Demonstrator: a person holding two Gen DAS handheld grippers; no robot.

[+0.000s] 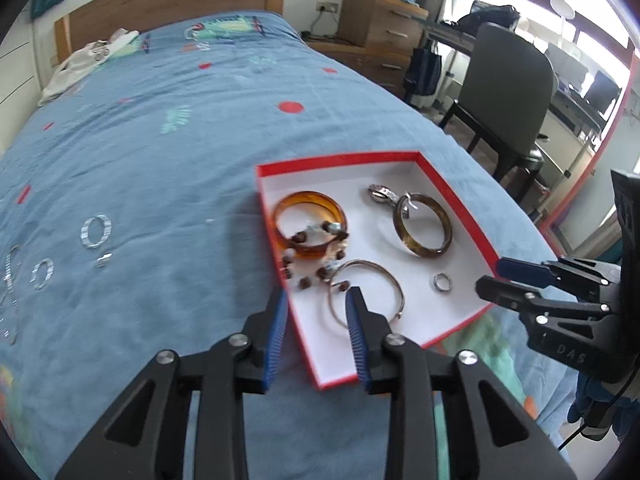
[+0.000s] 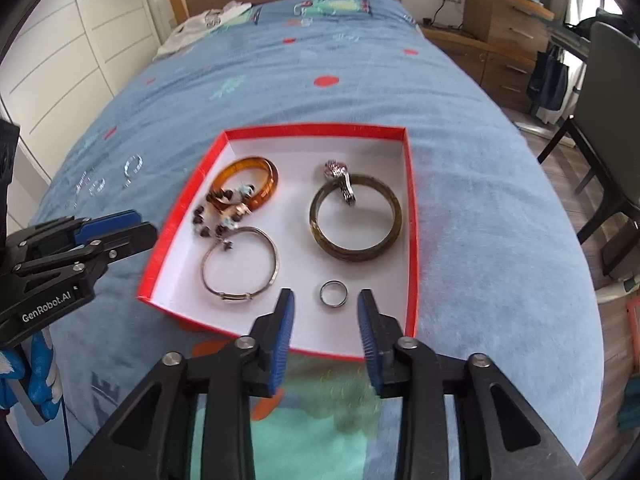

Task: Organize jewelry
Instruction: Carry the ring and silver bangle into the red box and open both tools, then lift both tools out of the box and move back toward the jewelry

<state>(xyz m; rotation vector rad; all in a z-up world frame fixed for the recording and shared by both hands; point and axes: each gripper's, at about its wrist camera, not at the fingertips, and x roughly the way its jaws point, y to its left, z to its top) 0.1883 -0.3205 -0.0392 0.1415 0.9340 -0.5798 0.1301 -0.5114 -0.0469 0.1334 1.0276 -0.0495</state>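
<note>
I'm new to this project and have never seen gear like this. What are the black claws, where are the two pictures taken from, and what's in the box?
They are hand-held grippers, one per hand, each with a camera looking along its blue-padded jaws. One picture looks along the left gripper, the other along the right gripper. Both stand open and hold nothing. On the blue bedspread sits a red box holding an amber bangle, a dark bangle, a thin metal bracelet, a beaded bracelet and a small ring.
</note>
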